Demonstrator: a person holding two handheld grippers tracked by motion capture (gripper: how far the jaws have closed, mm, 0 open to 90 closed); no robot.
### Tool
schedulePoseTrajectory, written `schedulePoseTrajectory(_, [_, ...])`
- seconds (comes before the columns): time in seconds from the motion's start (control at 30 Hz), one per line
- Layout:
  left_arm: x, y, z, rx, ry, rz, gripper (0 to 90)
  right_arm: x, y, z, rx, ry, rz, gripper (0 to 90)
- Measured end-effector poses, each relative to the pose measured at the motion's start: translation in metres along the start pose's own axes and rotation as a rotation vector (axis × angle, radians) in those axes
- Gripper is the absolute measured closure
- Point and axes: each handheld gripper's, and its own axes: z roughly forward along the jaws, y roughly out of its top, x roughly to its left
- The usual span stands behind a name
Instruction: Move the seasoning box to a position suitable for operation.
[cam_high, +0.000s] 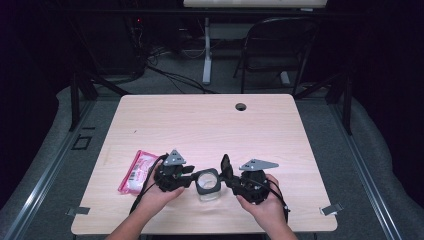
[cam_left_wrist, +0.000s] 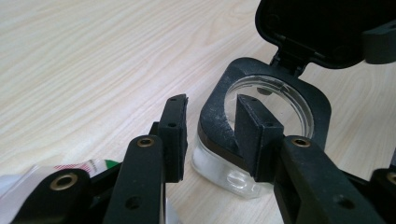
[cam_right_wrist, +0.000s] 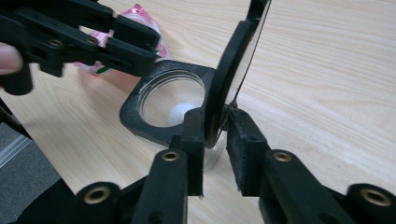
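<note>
A clear jar (cam_high: 207, 184) with a black square collar (cam_right_wrist: 135, 112) stands near the table's front edge, with something white (cam_right_wrist: 180, 114) inside it. Its black flip lid (cam_right_wrist: 229, 65) is raised upright. My left gripper (cam_left_wrist: 212, 102) straddles the collar's corner (cam_left_wrist: 219, 130): one finger (cam_left_wrist: 173, 135) is just outside with a thin gap, and the other is inside the opening. It is open. My right gripper (cam_right_wrist: 215, 121) has the lid's lower edge between its jaws. One pad touches the lid and a small gap shows at the other, so it is open. From above, both grippers (cam_high: 192, 179) (cam_high: 226, 175) flank the jar.
A pink packet (cam_high: 136, 172) lies on the wooden table (cam_high: 210, 125) just left of my left hand. A cable hole (cam_high: 241, 107) sits near the far edge. Beyond the table stand a black folding chair (cam_high: 280, 45) and a desk leg.
</note>
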Motion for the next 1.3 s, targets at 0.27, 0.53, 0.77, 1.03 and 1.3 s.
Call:
schedulePoseTrajectory(0.27, [0.002,-0.007,-0.026,-0.041,0.029,-0.027,62.7,-0.011,0.009,0.008,0.018,0.050,-0.002,81.4])
schedulePoseTrajectory(0.53, [0.012,-0.020,-0.047,-0.065,0.078,-0.078,62.0,-0.015,0.020,0.018,0.045,0.115,-0.030,85.0])
schedulePoseTrajectory(0.77, [0.016,-0.025,-0.056,-0.074,0.097,-0.090,61.4,-0.020,0.027,0.026,0.055,0.160,-0.058,85.1])
schedulePoseTrajectory(1.03, [0.029,-0.027,-0.064,-0.090,0.114,-0.117,59.8,-0.033,0.031,0.029,0.028,0.117,-0.018,74.6])
schedulePoseTrajectory(1.3, [0.035,-0.024,-0.069,-0.099,0.161,-0.087,55.6,-0.041,0.030,0.027,-0.002,0.084,0.045,81.3])
